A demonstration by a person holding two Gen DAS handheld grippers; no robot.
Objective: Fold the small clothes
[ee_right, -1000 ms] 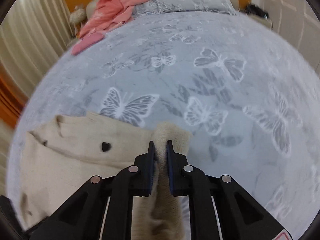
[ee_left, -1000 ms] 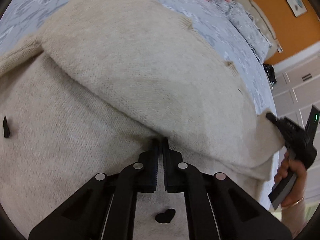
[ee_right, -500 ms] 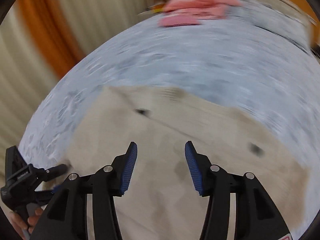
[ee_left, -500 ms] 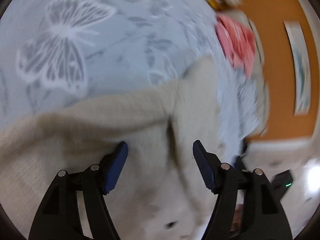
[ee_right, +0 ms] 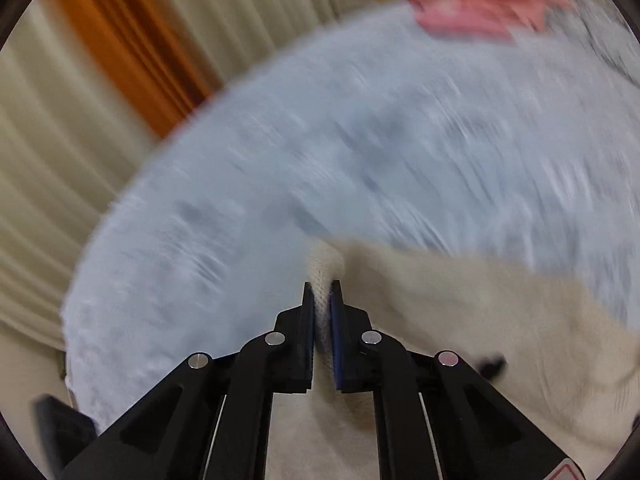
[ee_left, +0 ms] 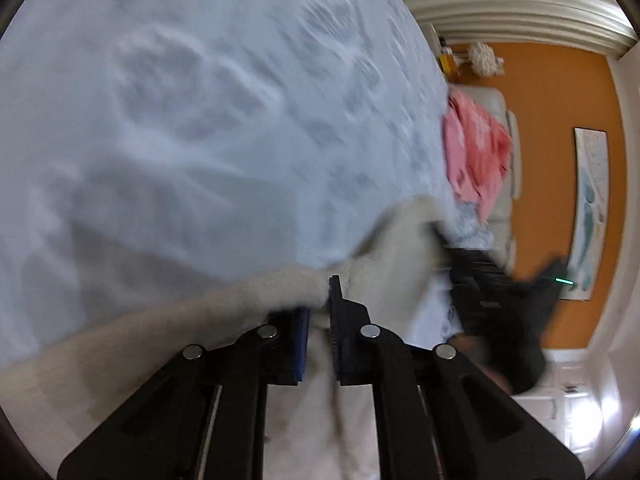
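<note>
left wrist view: the left claw is closed on a bunched edge of the cream knit sweater, the wool pinched between its blue pads. the garment lies on the bed, running down under the claw and away to the right toward the right claw, blurred, at the far corner of the same edge. a pink garment lies well apart at the head of the bed.

right wrist view: the right claw is clamped on a fold of the sweater, whose body spreads to its right and below. so the held edge stretches straight between the two claws, its long axis across the person; neither hand looks nearer, and the next fold likely needs both moving together.
</note>
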